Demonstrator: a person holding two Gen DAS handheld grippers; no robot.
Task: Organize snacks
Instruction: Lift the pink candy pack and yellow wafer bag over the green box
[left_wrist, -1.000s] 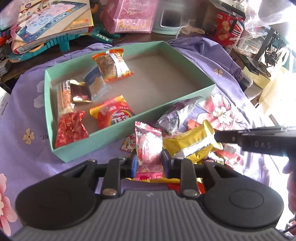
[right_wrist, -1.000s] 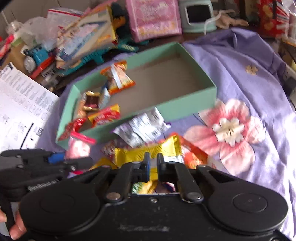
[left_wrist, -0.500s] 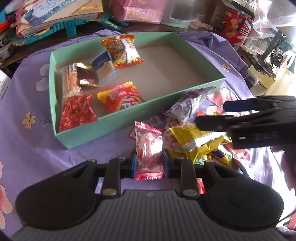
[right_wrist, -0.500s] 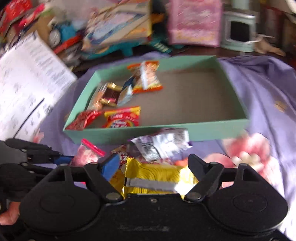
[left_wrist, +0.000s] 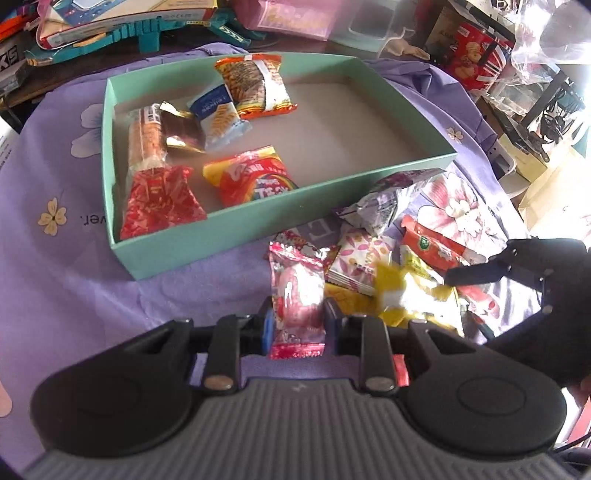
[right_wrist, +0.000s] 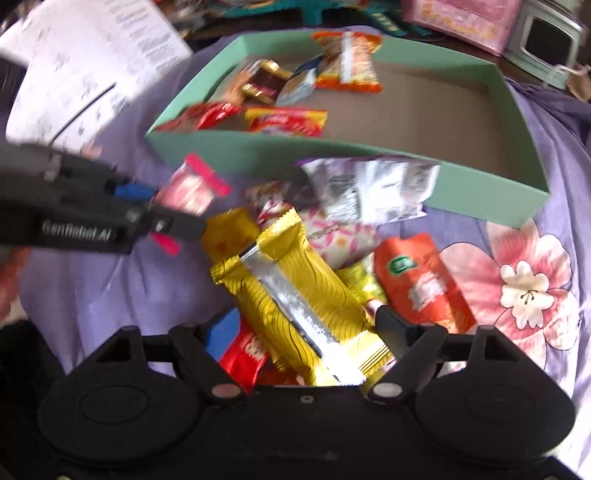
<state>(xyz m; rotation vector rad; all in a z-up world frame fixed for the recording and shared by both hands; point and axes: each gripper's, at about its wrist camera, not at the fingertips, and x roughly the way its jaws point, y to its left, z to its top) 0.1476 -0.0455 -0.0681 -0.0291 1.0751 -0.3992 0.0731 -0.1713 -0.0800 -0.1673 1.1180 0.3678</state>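
Leftmost, on the purple flowered cloth (left_wrist: 74, 288), stands a green box (left_wrist: 207, 240). Its left half holds a red packet (left_wrist: 159, 201), a long biscuit bar (left_wrist: 146, 138), a brown-and-gold wrapper (left_wrist: 183, 131), a blue-and-white packet (left_wrist: 219, 116), an orange noodle packet (left_wrist: 255, 85) and a red-and-yellow packet (left_wrist: 251, 175); its right half is bare.

Near centre, the left gripper (left_wrist: 297, 323), jaws narrowed onto a pink sweet packet (left_wrist: 297, 299), holding it upright just above the cloth, near side of the box.

Right of it, a loose heap on the cloth: silver packet (right_wrist: 373, 192) against the box's near wall, pink-flowered packet (left_wrist: 360, 260), orange packet (right_wrist: 421, 284), red packet (right_wrist: 243, 354).

Rightmost, the right gripper (right_wrist: 301, 332), jaws wide apart, astride a yellow bar (right_wrist: 295, 295) lying on the heap; pads do not press it.
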